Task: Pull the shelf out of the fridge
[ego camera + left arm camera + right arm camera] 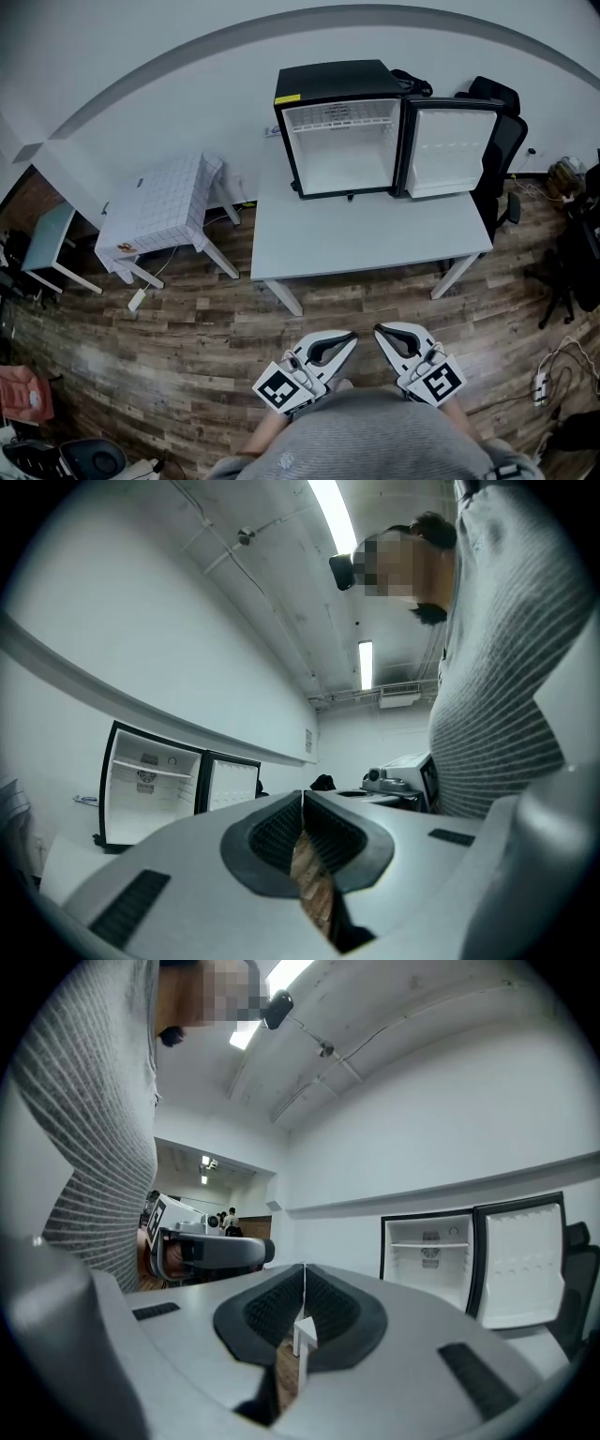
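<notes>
left gripper (349,339): jaws pressed together, nothing pinched between them. It's held low, right in front of the person's grey striped sweater (375,436), at the near edge of the scene.
right gripper (381,332): same deal, jaws closed tight on nothing. It sits just beside the left one, and the two tips angle in toward each other.
mini fridge (342,80): black with a white inside, standing on the far side of the white table (366,234), up against the wall. Well apart from both grippers.
door (450,150): swung wide open to the right.
shelf (342,120): still inside the fridge, a thin white one sitting level across the upper part of the cavity. Nothing touching it.
small table (155,206): off to the left of the white table, with a grid-pattern cloth draped over it.
office chair (502,141): black, far right, tucked behind the open door.
wood floor (187,328): dark planks, between the person and the white table.
</notes>
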Action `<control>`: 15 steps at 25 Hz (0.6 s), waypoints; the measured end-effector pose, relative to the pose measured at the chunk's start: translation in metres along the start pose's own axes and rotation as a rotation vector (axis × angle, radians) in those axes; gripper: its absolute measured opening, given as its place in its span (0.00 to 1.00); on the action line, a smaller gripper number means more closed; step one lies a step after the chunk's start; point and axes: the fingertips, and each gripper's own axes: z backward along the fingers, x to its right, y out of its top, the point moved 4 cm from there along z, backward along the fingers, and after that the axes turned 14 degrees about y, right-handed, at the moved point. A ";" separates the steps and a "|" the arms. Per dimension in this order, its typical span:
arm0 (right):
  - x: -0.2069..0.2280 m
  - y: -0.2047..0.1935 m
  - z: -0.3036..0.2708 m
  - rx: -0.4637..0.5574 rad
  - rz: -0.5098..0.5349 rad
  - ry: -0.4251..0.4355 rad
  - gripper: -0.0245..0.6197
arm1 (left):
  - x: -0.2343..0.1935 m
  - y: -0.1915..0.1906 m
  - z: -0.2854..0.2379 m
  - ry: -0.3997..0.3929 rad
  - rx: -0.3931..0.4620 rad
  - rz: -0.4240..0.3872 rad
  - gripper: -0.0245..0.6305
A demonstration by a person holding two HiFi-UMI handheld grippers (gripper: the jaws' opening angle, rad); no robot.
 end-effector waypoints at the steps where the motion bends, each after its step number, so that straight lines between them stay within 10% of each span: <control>1: -0.001 0.000 -0.006 0.001 0.003 -0.002 0.06 | -0.006 0.001 0.004 0.003 0.009 0.006 0.06; 15: 0.023 -0.009 -0.022 -0.016 -0.025 -0.072 0.06 | -0.039 -0.017 -0.015 -0.062 -0.012 0.035 0.06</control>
